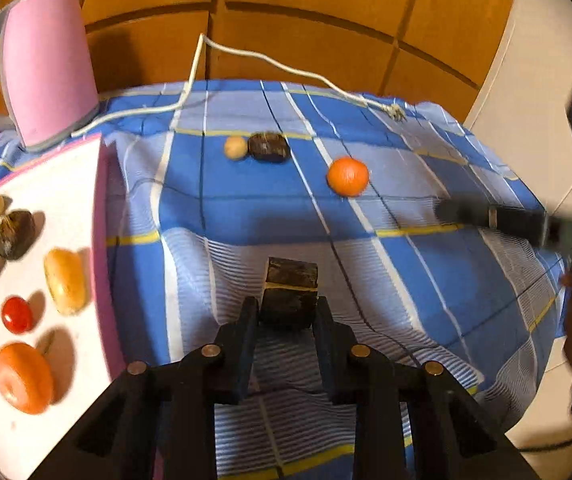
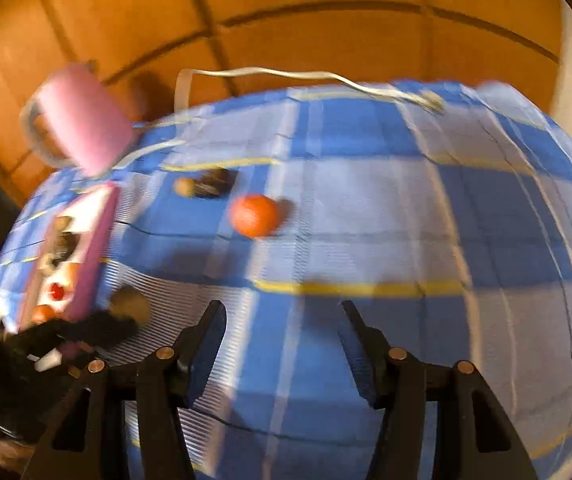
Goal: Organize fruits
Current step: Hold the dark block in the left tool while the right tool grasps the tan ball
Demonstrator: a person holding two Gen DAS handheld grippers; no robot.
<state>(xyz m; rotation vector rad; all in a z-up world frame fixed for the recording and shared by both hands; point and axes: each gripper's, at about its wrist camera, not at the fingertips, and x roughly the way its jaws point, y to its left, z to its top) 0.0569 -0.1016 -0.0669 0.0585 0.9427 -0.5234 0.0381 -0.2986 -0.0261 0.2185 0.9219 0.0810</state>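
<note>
My left gripper [image 1: 286,312] is shut on a dark brown block-shaped fruit [image 1: 290,296] and holds it over the blue checked cloth, right of the white tray [image 1: 85,168]. The tray holds an orange [image 1: 23,378], a red tomato [image 1: 17,314], a yellow fruit [image 1: 65,282], a dark fruit [image 1: 15,234] and small pieces. On the cloth lie an orange [image 1: 348,176], a dark fruit [image 1: 268,147] and a small tan ball [image 1: 235,147]. My right gripper [image 2: 283,316] is open and empty above the cloth; the orange [image 2: 254,215] lies ahead of it.
A pink kettle [image 1: 47,68] stands at the back left with its white cord [image 1: 269,62] trailing across the cloth. Wooden panels rise behind the table. The right gripper's arm [image 1: 526,220] reaches in from the right. The tray [image 2: 97,240] is at the left in the right wrist view.
</note>
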